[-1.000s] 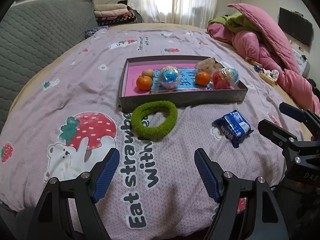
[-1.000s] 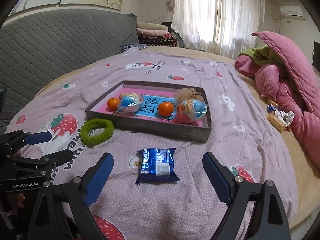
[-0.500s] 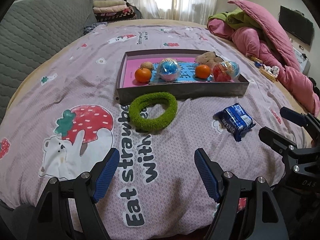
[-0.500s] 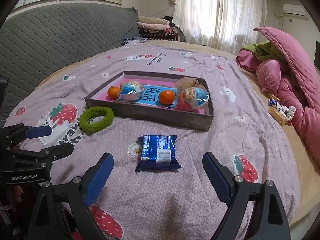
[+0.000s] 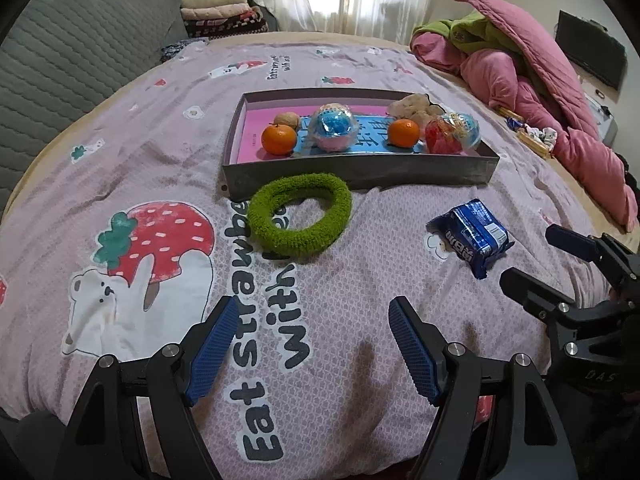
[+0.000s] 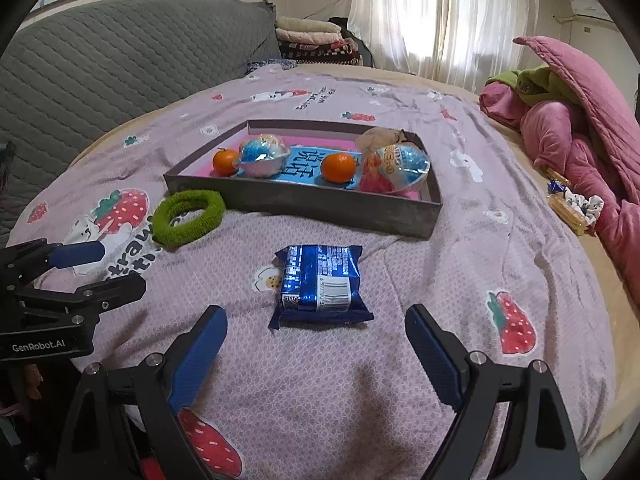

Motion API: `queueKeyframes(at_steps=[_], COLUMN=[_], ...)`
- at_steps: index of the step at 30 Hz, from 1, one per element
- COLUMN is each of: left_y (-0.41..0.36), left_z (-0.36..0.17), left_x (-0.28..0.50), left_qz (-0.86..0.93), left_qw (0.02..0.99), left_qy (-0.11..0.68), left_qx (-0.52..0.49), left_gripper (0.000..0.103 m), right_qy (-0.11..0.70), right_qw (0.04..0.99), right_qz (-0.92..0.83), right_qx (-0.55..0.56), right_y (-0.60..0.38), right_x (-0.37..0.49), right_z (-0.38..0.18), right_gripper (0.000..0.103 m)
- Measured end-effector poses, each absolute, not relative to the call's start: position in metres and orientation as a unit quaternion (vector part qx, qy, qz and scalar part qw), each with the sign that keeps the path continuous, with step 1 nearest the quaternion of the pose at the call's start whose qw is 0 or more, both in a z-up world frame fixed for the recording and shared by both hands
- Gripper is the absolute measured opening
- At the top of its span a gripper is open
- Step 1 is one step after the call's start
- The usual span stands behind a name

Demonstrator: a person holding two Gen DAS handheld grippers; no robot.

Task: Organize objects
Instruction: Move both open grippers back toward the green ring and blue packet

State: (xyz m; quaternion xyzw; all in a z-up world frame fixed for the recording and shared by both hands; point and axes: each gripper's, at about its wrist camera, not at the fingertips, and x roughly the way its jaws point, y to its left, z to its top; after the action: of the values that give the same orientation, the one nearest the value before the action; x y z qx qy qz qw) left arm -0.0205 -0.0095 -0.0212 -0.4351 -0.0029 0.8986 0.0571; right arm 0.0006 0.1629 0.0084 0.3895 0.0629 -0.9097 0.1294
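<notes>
Right gripper [image 6: 316, 336] stands spread and empty over the bedspread [image 6: 460, 264]; left gripper [image 5: 310, 330] likewise. The blue snack packet [image 6: 320, 282], crinkled foil with barcode uppermost, lies flat just ahead of the right fingertips, nearer them than a second ago. Green fuzzy ring [image 5: 300, 214] touches the grey tray's [image 5: 360, 170] front wall. Open bedspread surrounds the packet; the tray rim lies beyond.

two oranges [image 5: 277, 139], two capsule toys [image 5: 334, 126], one snack packet [image 5: 472, 236].
</notes>
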Motion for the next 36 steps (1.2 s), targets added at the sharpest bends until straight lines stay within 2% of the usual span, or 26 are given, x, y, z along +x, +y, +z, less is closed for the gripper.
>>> queueKeyframes(at_steps=[36], left_y=[-0.012], left_z=[-0.043], left_x=[-0.062], left_qz=[0.898], left_qw=[0.043], left_qy=[-0.001], left_qx=[-0.437], left_gripper=[0.078], right_qy=[0.053], right_qw=[0.119], right_qz=[-0.902], right_qx=[0.412], right_y=[0.161], right_x=[-0.031], right_z=[-0.014], right_gripper=[0.09])
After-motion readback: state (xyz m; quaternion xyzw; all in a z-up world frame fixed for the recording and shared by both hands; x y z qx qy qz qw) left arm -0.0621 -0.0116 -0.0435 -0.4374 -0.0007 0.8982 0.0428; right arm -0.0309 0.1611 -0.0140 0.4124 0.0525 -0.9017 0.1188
